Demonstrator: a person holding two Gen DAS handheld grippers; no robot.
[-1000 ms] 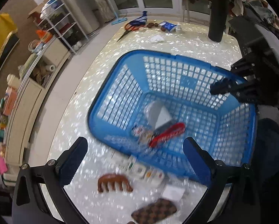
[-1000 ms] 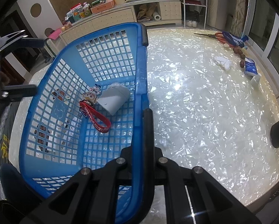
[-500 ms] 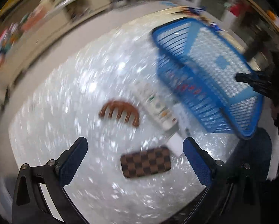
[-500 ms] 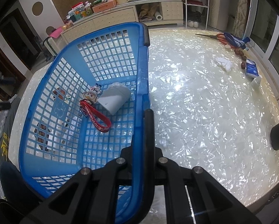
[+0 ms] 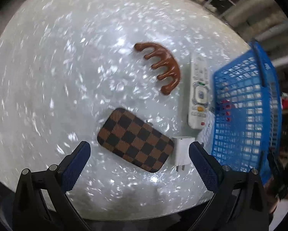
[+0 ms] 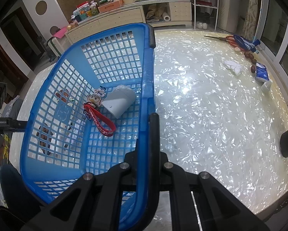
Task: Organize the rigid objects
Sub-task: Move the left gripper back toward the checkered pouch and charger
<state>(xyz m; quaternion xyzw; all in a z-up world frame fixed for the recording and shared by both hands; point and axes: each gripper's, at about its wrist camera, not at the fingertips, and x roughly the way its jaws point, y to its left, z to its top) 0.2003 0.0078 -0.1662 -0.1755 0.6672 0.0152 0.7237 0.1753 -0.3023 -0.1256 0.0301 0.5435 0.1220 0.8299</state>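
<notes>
Your left gripper (image 5: 137,150) hangs with jaws released over the pearly white bench (image 5: 47,80), above a brown checkered rectangular case (image 5: 135,140). A white plug adapter (image 5: 182,149) touches the case; a brown wooden claw comb (image 5: 161,68) and white remote control (image 5: 199,94) lie beyond. Your right gripper (image 6: 150,132) has jaws clenched on the blue plastic lattice basket (image 6: 146,73) rim.

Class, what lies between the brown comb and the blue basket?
A white remote lies between the comb and the basket, seen in the left wrist view.
</notes>
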